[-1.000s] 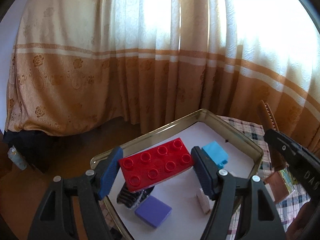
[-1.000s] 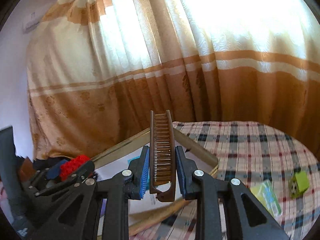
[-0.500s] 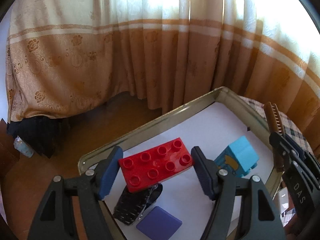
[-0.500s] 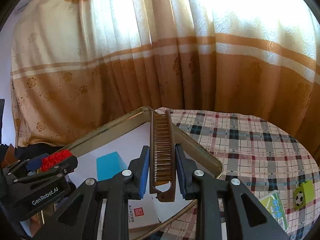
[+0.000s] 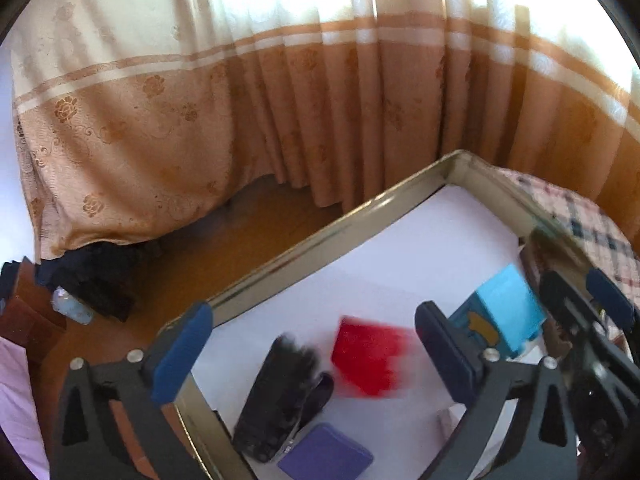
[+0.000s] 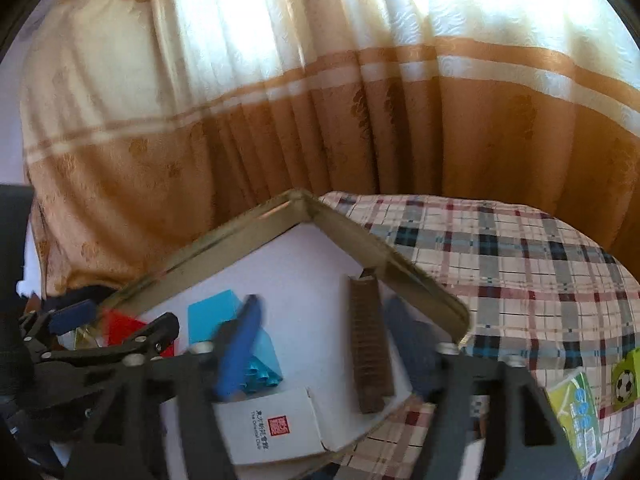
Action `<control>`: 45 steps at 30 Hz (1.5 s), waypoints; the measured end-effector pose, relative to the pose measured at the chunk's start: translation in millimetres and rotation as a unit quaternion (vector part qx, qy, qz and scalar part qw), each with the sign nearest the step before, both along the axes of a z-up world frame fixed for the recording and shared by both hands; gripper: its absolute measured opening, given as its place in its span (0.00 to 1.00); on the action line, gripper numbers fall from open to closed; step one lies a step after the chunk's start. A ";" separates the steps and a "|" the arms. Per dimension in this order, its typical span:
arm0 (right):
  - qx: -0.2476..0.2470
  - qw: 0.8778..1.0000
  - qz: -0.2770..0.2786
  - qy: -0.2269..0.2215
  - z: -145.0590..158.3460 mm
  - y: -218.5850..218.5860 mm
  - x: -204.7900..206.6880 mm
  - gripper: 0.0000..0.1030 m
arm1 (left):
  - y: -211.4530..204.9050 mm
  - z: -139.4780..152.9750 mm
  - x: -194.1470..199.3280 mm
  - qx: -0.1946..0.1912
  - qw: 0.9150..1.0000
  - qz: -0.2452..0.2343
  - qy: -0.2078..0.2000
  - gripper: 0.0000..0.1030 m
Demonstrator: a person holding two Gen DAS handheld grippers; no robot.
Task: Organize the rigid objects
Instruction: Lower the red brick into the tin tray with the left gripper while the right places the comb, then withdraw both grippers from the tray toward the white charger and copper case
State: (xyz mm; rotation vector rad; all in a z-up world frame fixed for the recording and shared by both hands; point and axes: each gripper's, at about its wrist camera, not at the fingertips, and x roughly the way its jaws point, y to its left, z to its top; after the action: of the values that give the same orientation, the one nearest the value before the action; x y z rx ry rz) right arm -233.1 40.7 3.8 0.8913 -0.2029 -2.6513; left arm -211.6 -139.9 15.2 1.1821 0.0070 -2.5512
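Left hand-held gripper (image 5: pixel 312 354): jaws opening, pads well apart; red building brick (image 5: pixel 370 360) between them, blurred, touching neither pad.
Right hand-held gripper (image 6: pixel 326 344): jaws opening; brown comb (image 6: pixel 370 346) lies between the pads, free of both.
Comb place: inside the metal tray (image 6: pixel 224 248), along its right wall, far end near the far corner.
Tray contents, counted: one red brick, one comb, one light-blue block (image 5: pixel 506 312), one purple square piece (image 5: pixel 326 456), one black object (image 5: pixel 276 396), one white box (image 6: pixel 268 426).
Open room: bare white floor toward the tray's far corner.
Tabletop (image 6: pixel 520 260): checked cloth; green items near its right edge.
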 end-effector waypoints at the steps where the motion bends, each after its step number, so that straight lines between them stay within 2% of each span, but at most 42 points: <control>1: -0.009 1.000 -0.007 0.011 3.1 4.2 5.5 0.73 | 0.1 1.8 3.1 0.009 1.000 -0.005 0.008 1.00; 5: -0.022 0.997 -0.030 0.072 15.4 15.8 35.7 0.77 | 1.0 6.0 13.0 0.007 0.999 -0.003 0.031 1.00; 8: 0.001 0.989 -0.067 0.130 18.6 23.2 64.8 0.78 | 3.9 13.8 25.5 0.005 0.998 -0.004 0.064 1.00; 11: 0.019 0.982 -0.094 0.160 21.1 29.3 80.6 0.80 | 7.4 20.4 40.1 0.004 0.995 0.000 0.099 1.00; 14: 0.051 0.975 -0.108 0.189 22.4 30.8 92.9 0.81 | 10.9 27.8 63.7 0.003 0.988 0.009 0.152 1.00; 19: 0.056 0.974 -0.127 0.178 18.6 39.0 98.1 0.81 | 16.4 31.1 82.7 0.021 0.982 0.005 0.189 1.00; 25: 0.064 0.972 -0.132 0.184 18.9 52.8 112.1 0.81 | 35.6 21.6 100.4 0.031 0.979 -0.009 0.200 1.00; 31: 0.075 0.970 -0.133 0.188 16.9 65.4 127.3 0.81 | 58.1 16.3 116.9 0.009 0.974 -0.025 0.225 1.00; 36: 0.070 0.968 -0.148 0.191 16.1 73.1 132.4 0.81 | 72.4 11.5 119.4 -0.002 0.973 -0.033 0.228 1.00; 41: 0.082 0.965 -0.154 0.195 16.4 75.4 137.4 0.81 | 88.4 4.7 124.4 -0.031 0.973 -0.049 0.225 1.00; 45: 0.077 0.965 -0.162 0.191 17.6 82.3 138.6 0.81 | 92.7 5.6 127.7 -0.032 0.972 -0.059 0.225 1.00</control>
State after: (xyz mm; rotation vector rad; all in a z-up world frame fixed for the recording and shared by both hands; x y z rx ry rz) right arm -94.5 123.0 21.4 0.3943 -0.0489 -3.1165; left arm -83.9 -47.2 20.8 0.5761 -0.0402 -2.8443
